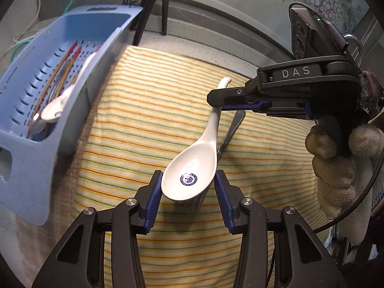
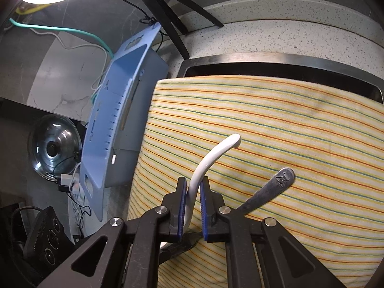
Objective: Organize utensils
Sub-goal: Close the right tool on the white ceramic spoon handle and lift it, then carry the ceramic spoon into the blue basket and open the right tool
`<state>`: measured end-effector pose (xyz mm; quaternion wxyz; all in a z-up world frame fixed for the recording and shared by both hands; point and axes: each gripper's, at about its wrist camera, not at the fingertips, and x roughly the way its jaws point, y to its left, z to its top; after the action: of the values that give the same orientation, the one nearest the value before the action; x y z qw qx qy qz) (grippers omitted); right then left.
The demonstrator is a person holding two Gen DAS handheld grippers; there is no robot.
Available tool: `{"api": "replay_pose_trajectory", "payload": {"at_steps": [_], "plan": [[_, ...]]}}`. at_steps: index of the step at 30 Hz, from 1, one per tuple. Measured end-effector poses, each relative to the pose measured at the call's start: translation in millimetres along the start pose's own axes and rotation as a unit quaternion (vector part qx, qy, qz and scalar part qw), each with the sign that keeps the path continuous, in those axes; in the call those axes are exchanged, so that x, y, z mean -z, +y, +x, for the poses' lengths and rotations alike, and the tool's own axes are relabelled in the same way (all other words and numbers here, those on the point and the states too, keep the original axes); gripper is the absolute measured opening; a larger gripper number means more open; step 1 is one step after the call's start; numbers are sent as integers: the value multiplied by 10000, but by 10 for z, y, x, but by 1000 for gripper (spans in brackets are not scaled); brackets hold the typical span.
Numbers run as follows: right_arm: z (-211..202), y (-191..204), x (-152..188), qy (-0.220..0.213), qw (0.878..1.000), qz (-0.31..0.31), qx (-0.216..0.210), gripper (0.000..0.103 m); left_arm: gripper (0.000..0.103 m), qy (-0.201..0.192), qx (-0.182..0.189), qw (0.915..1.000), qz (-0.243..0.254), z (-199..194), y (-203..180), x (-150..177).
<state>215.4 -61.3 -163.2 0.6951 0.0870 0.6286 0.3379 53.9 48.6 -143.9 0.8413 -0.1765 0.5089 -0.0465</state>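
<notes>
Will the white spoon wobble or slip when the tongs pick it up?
Probably a little. The white spoon looks glossy and hard, so it may slip. The right tongs close on its thin curved handle, far from the big bowl, so it could droop or twist. It looks like ceramic, so likely stiff and breakable if dropped.
</notes>
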Motion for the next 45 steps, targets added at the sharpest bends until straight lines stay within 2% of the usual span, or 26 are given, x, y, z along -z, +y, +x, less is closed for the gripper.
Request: {"api": "replay_pose_trajectory", "payload": {"at_steps": [7,14,28,34,45], "plan": [[-188,312,-84,-203,9994,-202,-200,10,42,-342,-86,9993,131,-389,67,-17],[-240,770,-280,-397,9970,-560,-365,8,40,-601,-261,9977,171,-651,232,-203],[242,1395,-625,-367,9948,-882,-366,8,40,-615,-701,9956,40,-680,838,-443],[439,1491,-739,-295,9951,-881,-332,8,40,-559,-806,9952,-18,-651,1026,-535],[618,1579,-868,-261,9949,-939,-265,8,39,-521,-887,9947,-97,-595,1134,-613]]}}
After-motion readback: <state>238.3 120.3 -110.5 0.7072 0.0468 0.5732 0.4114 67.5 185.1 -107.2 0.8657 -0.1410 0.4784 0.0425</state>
